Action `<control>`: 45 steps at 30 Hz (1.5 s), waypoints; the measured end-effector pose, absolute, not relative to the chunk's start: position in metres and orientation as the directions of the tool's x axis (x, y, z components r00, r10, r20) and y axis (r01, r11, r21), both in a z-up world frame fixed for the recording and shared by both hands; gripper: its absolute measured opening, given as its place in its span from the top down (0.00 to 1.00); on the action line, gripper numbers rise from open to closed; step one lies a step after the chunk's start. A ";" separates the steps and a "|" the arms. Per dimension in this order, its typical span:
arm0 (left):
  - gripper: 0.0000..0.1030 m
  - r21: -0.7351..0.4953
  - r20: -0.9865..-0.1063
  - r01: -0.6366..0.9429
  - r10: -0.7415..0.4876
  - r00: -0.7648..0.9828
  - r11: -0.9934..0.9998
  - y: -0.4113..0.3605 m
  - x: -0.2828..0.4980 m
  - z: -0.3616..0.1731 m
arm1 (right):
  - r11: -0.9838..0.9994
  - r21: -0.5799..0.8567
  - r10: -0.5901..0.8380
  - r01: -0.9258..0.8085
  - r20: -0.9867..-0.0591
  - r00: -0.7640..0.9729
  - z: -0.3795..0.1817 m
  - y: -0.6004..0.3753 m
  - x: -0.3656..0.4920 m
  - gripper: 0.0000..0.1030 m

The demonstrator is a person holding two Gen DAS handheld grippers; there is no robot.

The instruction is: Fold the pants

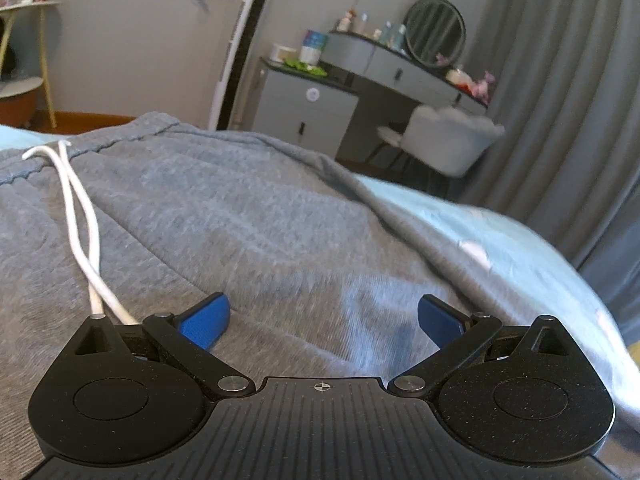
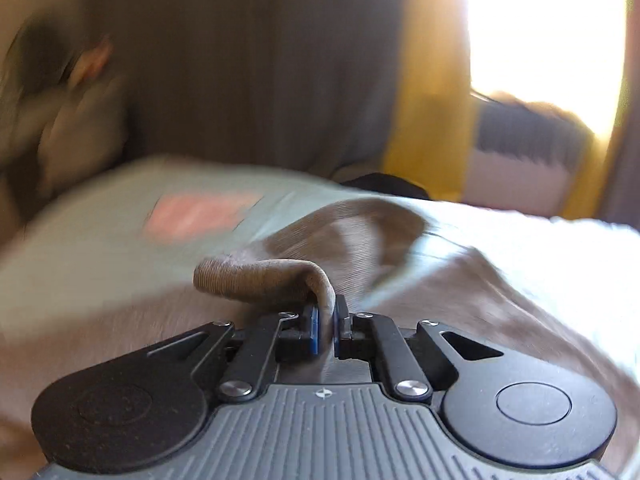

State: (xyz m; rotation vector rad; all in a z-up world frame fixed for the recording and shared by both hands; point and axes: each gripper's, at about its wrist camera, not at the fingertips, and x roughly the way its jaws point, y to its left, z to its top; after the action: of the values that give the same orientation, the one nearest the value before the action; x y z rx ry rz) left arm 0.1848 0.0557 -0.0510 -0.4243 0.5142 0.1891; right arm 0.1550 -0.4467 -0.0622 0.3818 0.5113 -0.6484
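Observation:
Grey sweatpants point(image 1: 240, 216) lie spread on a light blue bed sheet point(image 1: 500, 240). Their waistband is at the far left, with a white drawstring point(image 1: 80, 216) trailing toward me. My left gripper point(image 1: 322, 322) is open, its blue pads point(image 1: 208, 320) low over the fabric and holding nothing. In the right wrist view, my right gripper point(image 2: 327, 320) is shut on a ribbed cuff of the pants point(image 2: 256, 280), which curls out to the left of the jaws. The rest of that pants leg point(image 2: 460, 300) trails away over the bed. This view is blurred.
Beyond the bed stand a grey dressing table with a round mirror point(image 1: 434, 32), a white fluffy chair point(image 1: 452, 136), a small cabinet point(image 1: 304, 104) and grey curtains point(image 1: 560, 80). A pink patch point(image 2: 200, 210) shows on the sheet. A bright window with yellow curtain point(image 2: 432, 100) is at right.

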 end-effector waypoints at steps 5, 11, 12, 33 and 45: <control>0.00 -0.462 -0.495 -0.255 -0.008 0.869 0.850 0.067 0.194 -0.043 | 0.650 0.361 -0.377 0.669 -0.612 0.696 -0.095 -0.474 0.107 0.89; 0.00 -0.592 -0.449 -0.235 -0.073 0.890 0.771 0.085 0.199 -0.015 | 0.556 0.512 -0.345 0.655 -0.575 0.742 -0.116 -0.482 0.091 0.71; 0.00 -0.593 -0.436 -0.219 -0.079 0.897 0.775 0.085 0.206 -0.010 | 0.556 0.521 -0.338 0.648 -0.570 0.749 -0.116 -0.483 0.092 0.65; 0.75 -0.773 -0.560 -0.293 -0.387 0.733 0.563 0.088 0.366 -0.065 | 0.520 0.682 -0.176 0.514 -0.503 0.846 -0.107 -0.516 0.094 0.45; 0.93 -0.749 -0.485 -0.139 -0.393 0.781 0.647 0.089 0.310 -0.005 | 0.508 0.724 -0.135 0.467 -0.468 0.873 -0.069 -0.532 0.082 0.95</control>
State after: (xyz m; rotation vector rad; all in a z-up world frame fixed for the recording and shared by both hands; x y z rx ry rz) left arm 0.3102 0.0886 -0.0053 -0.8707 0.6786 -0.1578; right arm 0.0817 -0.5322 -0.0688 0.9757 0.3767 -0.3733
